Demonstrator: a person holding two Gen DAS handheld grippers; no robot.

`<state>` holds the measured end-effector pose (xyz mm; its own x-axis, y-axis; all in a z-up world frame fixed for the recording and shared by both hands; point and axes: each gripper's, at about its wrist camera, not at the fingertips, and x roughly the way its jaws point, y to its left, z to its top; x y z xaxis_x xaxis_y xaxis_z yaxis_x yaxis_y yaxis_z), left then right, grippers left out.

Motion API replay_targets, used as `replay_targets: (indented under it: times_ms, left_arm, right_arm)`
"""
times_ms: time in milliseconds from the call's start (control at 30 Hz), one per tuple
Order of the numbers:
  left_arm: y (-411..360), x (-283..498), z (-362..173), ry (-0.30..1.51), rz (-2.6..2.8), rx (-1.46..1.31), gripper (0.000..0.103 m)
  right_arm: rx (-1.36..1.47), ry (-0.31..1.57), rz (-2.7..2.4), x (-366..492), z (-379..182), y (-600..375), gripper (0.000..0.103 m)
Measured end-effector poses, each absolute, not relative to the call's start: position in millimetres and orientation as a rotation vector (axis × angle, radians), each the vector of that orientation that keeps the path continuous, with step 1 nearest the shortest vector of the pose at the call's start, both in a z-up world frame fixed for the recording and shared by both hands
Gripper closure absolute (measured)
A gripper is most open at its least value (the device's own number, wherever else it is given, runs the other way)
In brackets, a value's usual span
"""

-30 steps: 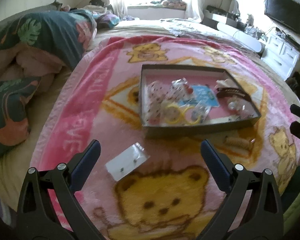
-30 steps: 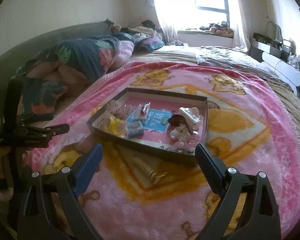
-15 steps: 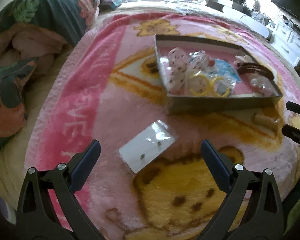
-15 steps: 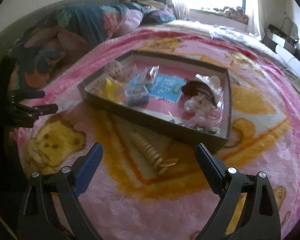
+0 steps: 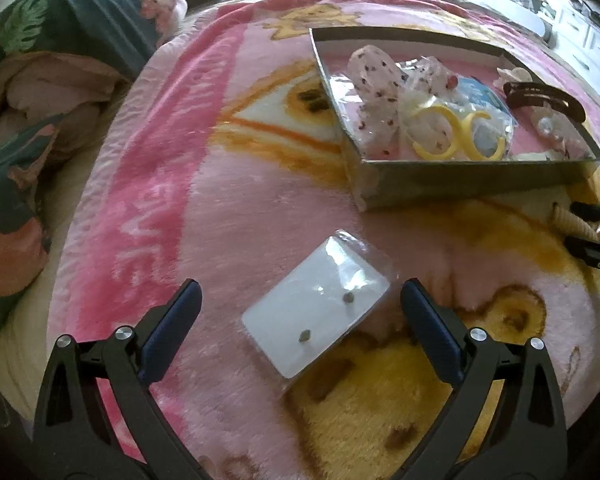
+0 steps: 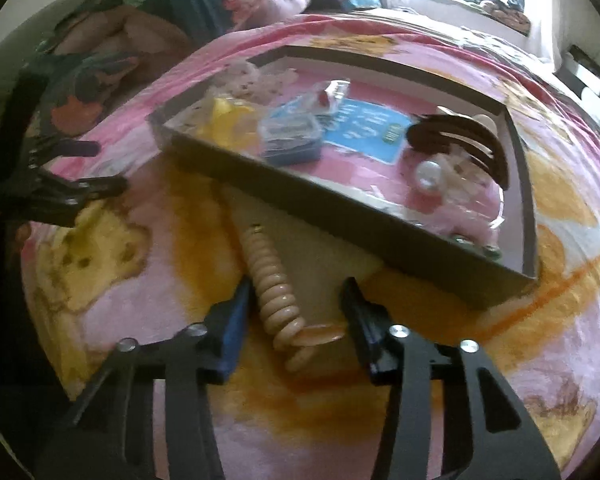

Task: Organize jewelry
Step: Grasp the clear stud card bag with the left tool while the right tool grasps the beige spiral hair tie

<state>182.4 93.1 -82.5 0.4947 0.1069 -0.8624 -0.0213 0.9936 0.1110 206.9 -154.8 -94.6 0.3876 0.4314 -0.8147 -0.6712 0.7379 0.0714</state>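
Both tongs lower, apart: left [image 5: 300, 320] around earring card [image 5: 315, 312], right [image 6: 296, 312] astride blurred bracelet [image 6: 276, 288].

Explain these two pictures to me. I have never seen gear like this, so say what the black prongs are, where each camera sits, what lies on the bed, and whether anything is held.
No robot here: a person holds a two-finger gripper in each hand, each with a fisheye camera looking along its fingers.

The left view shows the left gripper, jaws open, either side of an earring card in a clear sleeve. The right view shows the right gripper, jaws open around a beige beaded bracelet. Nothing is gripped yet.

Both items lie on a pink bear blanket. Behind them sits a shallow tray of hair clips and trinkets.
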Motion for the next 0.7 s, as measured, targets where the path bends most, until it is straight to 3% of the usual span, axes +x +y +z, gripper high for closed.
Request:
replay_targets:
  times_ms: [200,267,333,433,467,700]
  left_arm:
    - [87.9,182.0,-85.3,1.07,0.013,0.051,0.049]
    - [81.8,178.8,-84.9,1.067,-0.007,0.062,0.067]
    - [74.8,174.1,-83.7,1.057,-0.011,0.091,0.075]
    - [70.6,169.1,-82.4,1.05,-0.012,0.107,0.079]
    - [70.4,167.5,-81.3,1.046,-0.012,0.106,0.086]
    - [66.2,151.5,-56.8,0.973,-0.021,0.066,0.088]
  right_arm:
    - [-0.209,0.955,0.824,188.8,-89.5,-144.8,0.068]
    - [-0.195,0.958,0.851,182.1,-86.7,-140.1,0.068]
    - [-0.168,0.965,0.873,177.2,-84.6,-137.3,0.068]
    - [-0.141,0.968,0.882,171.5,-81.1,-136.3,0.068]
    - [-0.131,0.966,0.882,169.8,-79.1,-136.6,0.068]
    - [-0.084,0.928,0.863,166.1,-62.1,-148.9,0.068]
